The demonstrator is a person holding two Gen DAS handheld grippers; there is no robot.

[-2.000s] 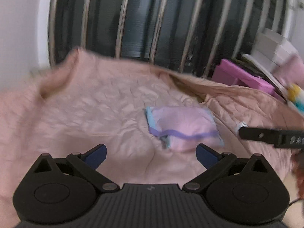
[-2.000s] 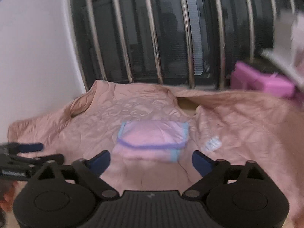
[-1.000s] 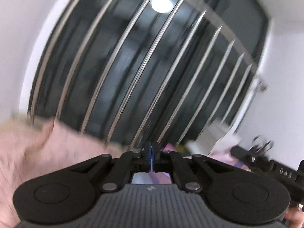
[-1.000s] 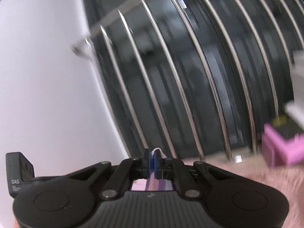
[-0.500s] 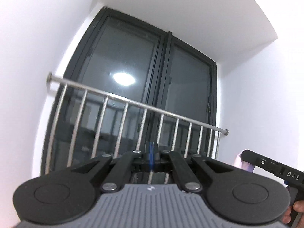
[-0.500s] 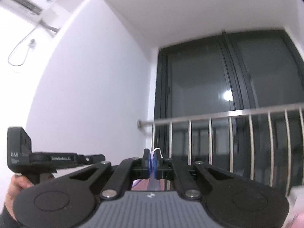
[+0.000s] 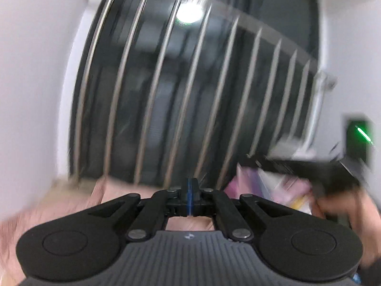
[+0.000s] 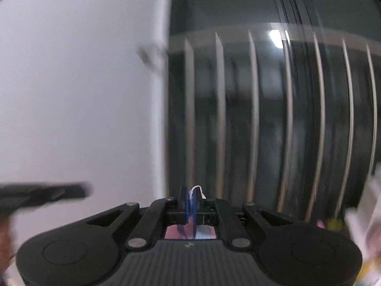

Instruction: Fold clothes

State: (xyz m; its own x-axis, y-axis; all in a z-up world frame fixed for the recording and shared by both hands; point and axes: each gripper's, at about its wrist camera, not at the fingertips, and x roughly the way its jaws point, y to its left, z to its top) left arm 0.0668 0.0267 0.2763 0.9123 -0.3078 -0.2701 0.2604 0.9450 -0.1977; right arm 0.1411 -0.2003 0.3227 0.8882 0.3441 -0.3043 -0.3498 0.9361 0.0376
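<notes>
Left claw [image 7: 189, 196]: fingers pressed together; no cloth shows between the blue pads in its own view, so whether it pinches a thin edge cannot be told.
Right claw [image 8: 190, 201]: clamped on the pink garment [image 8: 190, 232]; a scrap of white and pink fabric pokes up between the blue pads, and more cloth with a purple and light blue trim shows through the gap behind them.
Garment, second sighting: in the left view a blurred pink and white mass hangs just under the right claw at the right edge, which is probably the same piece.
Bed cover [image 7: 102, 196]: crumpled pink sheet low in the left view, below the claws; heavy blur hides whether any cloth rests on it.
Background: dark window behind a metal railing [image 7: 162, 100], with white wall [image 8: 78, 95] to the left.
Person: a hand [image 7: 357, 217] grips the right tool's handle at the right edge of the left view.
Progress: the garment is up in the air, off the bed cover, so judged from this it is being shaken out or carried; no finished fold is visible.
Left to do: lay it down flat, make the folds, smooth and set it aside.
</notes>
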